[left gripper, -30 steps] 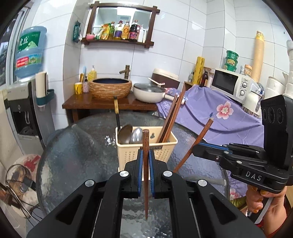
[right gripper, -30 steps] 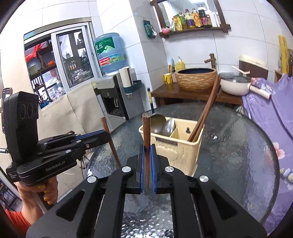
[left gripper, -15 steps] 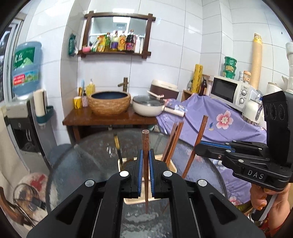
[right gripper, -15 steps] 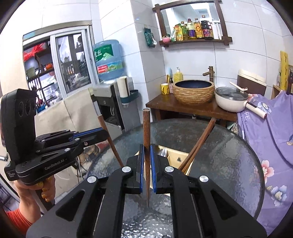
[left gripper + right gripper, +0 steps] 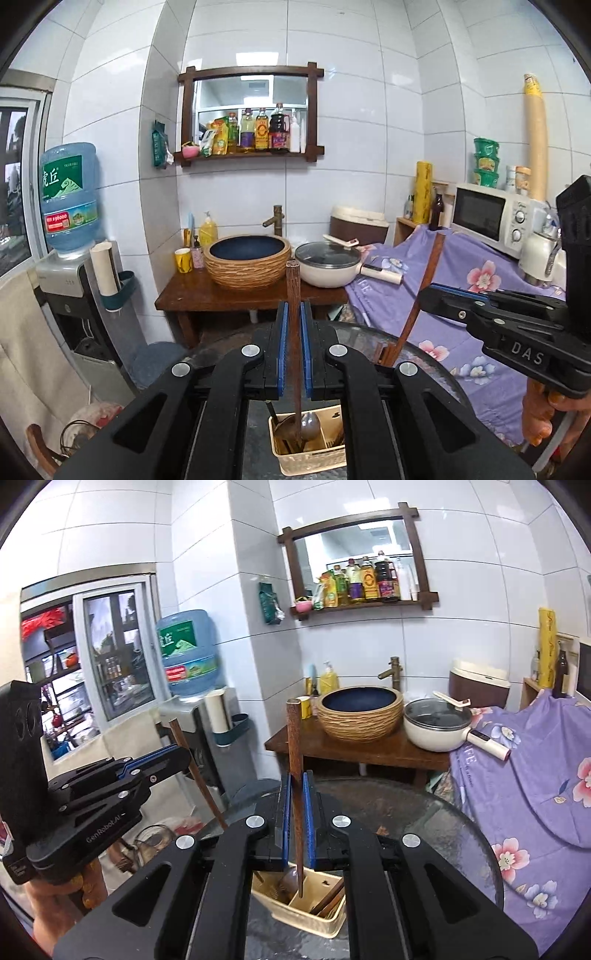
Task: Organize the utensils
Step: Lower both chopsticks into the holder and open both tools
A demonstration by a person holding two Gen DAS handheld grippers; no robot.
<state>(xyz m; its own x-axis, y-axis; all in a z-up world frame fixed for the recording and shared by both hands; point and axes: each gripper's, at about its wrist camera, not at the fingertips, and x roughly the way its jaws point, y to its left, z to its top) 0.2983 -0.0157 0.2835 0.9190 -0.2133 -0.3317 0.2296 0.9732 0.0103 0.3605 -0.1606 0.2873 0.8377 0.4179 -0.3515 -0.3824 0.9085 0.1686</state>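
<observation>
L gripper is clamped on a dark wooden chopstick, held upright w/ its lower tip hanging over the cream utensil caddy directly below. R gripper likewise grips a second chopstick, tip above the caddy's compartments. Spoons and more chopsticks sit inside, caddy on the glass table.
</observation>
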